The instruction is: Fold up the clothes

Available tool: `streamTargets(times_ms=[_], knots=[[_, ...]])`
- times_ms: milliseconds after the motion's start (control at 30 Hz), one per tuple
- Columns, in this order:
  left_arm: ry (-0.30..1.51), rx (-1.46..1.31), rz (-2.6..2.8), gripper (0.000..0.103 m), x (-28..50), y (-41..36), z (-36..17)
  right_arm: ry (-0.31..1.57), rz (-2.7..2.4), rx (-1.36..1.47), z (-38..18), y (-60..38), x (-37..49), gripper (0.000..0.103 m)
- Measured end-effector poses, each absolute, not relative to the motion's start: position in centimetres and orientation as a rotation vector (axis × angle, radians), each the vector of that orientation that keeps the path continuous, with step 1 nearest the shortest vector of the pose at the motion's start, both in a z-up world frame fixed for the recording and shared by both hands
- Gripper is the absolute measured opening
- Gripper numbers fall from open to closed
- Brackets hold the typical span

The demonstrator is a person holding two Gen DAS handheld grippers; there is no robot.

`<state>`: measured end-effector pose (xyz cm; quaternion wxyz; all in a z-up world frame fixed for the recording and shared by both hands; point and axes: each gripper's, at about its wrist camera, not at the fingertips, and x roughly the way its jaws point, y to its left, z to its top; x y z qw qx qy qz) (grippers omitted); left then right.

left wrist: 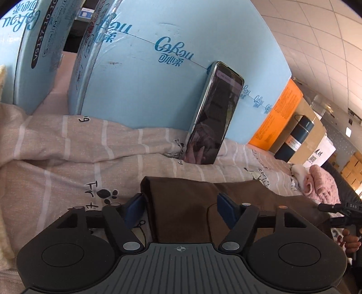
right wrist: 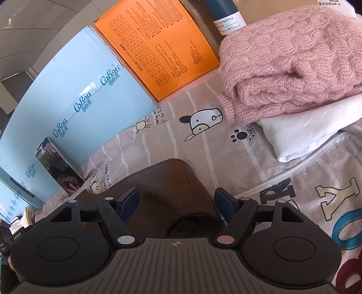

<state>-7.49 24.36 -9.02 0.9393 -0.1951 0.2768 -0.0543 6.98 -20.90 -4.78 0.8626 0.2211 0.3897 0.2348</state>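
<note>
Both hand-held grippers sit over the folded brown garment (left wrist: 181, 203) lying on the printed bedsheet (left wrist: 67, 158). The left hand-held gripper (left wrist: 181, 207) has its jaws partly apart, straddling the cloth's left end; can't tell if the pads press it. The right hand-held gripper (right wrist: 177, 202) stands wide, pads clear of the fabric.

"CoRou" printed repeatedly on light-blue boxes (left wrist: 158, 74), "V9137-10-10" noted on left box (left wrist: 25, 45), "VACUUM BOTTLE" read on flask label (right wrist: 228, 21), "104-3" on white label (right wrist: 329, 3)
</note>
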Motion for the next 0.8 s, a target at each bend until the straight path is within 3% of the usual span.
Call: streamTargets(times_ms=[100,133,233,467,633,700,800], knots=[[0.532,-0.344,-0.088,0.014,-8.6,23.6,-8.3,0.816,0.495,0.408,-4.7,-19.5,7.0,0.034],[0.516,-0.335,-0.082,0.011,-9.1,23.4,-8.1,0.800,0.506,0.369,-4.7,-18.9,6.9,0.022],[0.449,-0.288,-0.048,0.006,-11.0,22.7,-6.6,0.736,0.529,0.300,-3.9,-17.6,6.2,0.016],[0.363,-0.180,0.110,0.005,-12.2,22.9,-3.2,0.596,0.581,0.170,-0.1,-13.0,6.9,0.013],[0.507,-0.151,0.169,0.006,-10.5,23.6,-5.0,0.629,0.550,0.062,-0.3,-9.5,9.6,0.013],[0.553,-0.171,0.178,0.014,-10.4,24.2,-6.2,0.657,0.536,0.015,-1.2,-8.9,10.3,0.017],[0.571,-0.210,0.190,0.028,-10.9,25.1,-6.8,0.694,0.496,-0.025,-2.0,-9.0,10.7,0.041]])
